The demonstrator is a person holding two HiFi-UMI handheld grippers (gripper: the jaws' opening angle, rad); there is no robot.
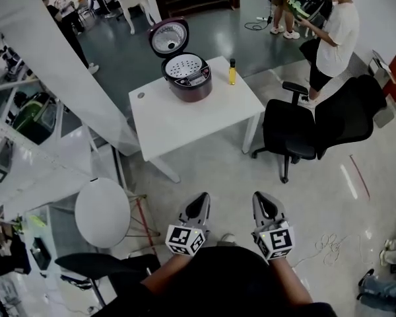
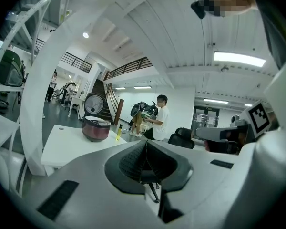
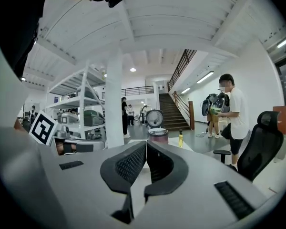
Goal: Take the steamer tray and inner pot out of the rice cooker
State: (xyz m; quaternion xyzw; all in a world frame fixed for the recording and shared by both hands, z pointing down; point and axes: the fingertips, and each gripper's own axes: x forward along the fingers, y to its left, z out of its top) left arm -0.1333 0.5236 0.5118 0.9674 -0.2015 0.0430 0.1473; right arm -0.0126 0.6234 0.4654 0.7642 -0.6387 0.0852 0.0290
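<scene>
The white table (image 1: 185, 121) is seen ahead, the rice cooker (image 1: 187, 78) set near its far edge, lid (image 1: 169, 37) raised. Left gripper (image 1: 204, 197) and right gripper (image 1: 259, 197) are held pressed together, empty, well short of it. The steamer tray (image 1: 183, 66) is seated in the cooker (inner pot hidden beneath).

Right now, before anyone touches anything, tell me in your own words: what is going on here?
A person holds the left tongs and right tongs, both shut and empty, and stands well back from the table. On it sits the cooker, its lid up, with the perforated tray still inside and a yellow bottle beside it. Nothing has been taken out yet. A bystander stands beyond two black chairs.
</scene>
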